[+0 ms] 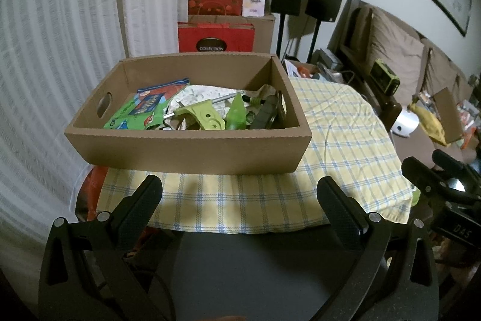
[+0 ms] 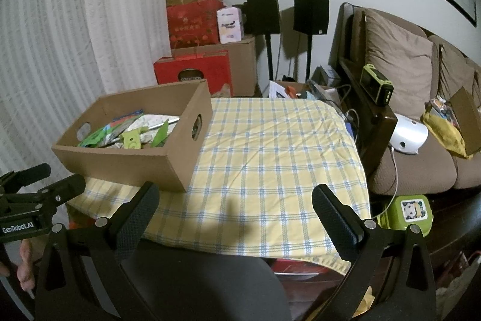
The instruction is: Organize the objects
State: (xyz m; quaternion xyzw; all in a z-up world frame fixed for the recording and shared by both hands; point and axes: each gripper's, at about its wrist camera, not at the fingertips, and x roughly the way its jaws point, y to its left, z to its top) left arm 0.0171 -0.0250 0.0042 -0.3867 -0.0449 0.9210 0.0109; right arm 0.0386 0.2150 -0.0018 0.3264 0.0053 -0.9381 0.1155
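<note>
While both of my grippers hang just off the near edge of the bench point(image 1: 345, 140), the cardboard box point(image 1: 186, 149) sits ahead of them on the yellow checked cloth point(image 2: 270, 155). My left gripper point(image 1: 240, 194) has its fingers point(image 1: 141, 209) spread wide with nothing between them, and the box stands straight ahead, beyond the fingertips and apart from them. My right gripper point(image 2: 236, 200) is likewise spread and empty; from there the box lies ahead and to the left, its near corner just past the left fingertip, whether touching I cannot tell.

From the left wrist I look down into the box and can sort out its contents: green and blue printed packets point(image 1: 141, 110) on the left, a pale patterned sheet point(image 1: 204, 94) behind, a light green plastic tool point(image 1: 204, 116) in the middle, and a dark object point(image 1: 267, 113) against the right wall. An oval handle hole point(image 1: 103, 106) shows in the left end wall. The right gripper appears at that view's right edge.

From the right wrist the contents are mostly a jumble, but I see the box's outer right end with its own handle hole point(image 2: 198, 125), the wide bare stretch of cloth to the right, a brown sofa point(image 2: 421, 164) beside the bench, and a green lidded container point(image 2: 405, 211) low by the bench corner.
</note>
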